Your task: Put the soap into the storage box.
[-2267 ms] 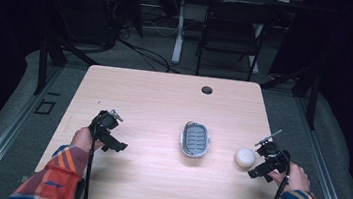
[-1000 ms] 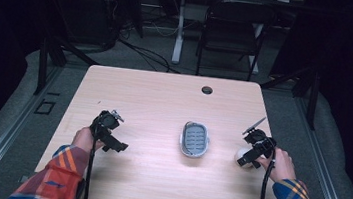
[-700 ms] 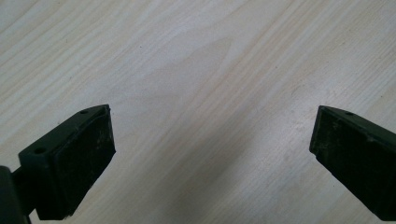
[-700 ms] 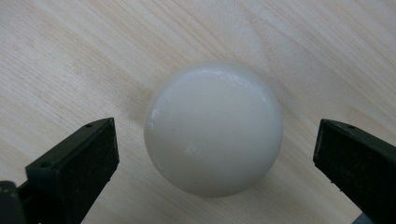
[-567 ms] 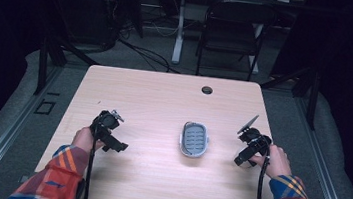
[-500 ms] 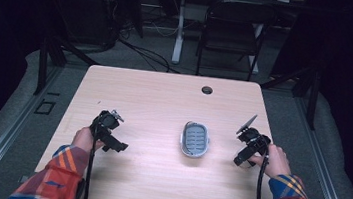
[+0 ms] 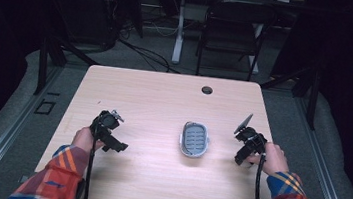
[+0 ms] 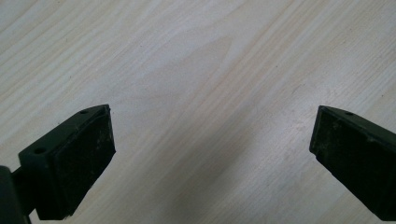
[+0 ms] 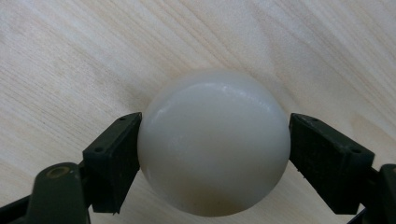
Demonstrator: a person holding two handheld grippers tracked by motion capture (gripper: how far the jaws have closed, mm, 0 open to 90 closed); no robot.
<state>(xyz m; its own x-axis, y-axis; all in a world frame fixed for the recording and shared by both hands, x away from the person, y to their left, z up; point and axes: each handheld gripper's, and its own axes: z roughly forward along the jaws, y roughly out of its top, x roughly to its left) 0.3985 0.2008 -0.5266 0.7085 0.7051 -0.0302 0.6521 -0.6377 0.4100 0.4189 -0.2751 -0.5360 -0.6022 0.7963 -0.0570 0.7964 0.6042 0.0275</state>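
The right gripper (image 9: 212, 154) is now clamping its jaws on the white ball (image 9: 212, 140): they have just been closing, and in the right gripper view both pads are pressing on the ball's sides, with the ball sitting squarely between them on the counter (image 9: 70, 56). A couple of seconds back the ball was lying free just ahead of that gripper; in the high view it is now covered by the right gripper (image 7: 249, 144). The grasp looks made, so the lift is probably the step coming up, perhaps towards the grey oval tray (image 7: 194, 140) lying off to that gripper's inner side. The left gripper (image 8: 212, 154) is idling with its jaws spread wide over bare wood, nothing between them
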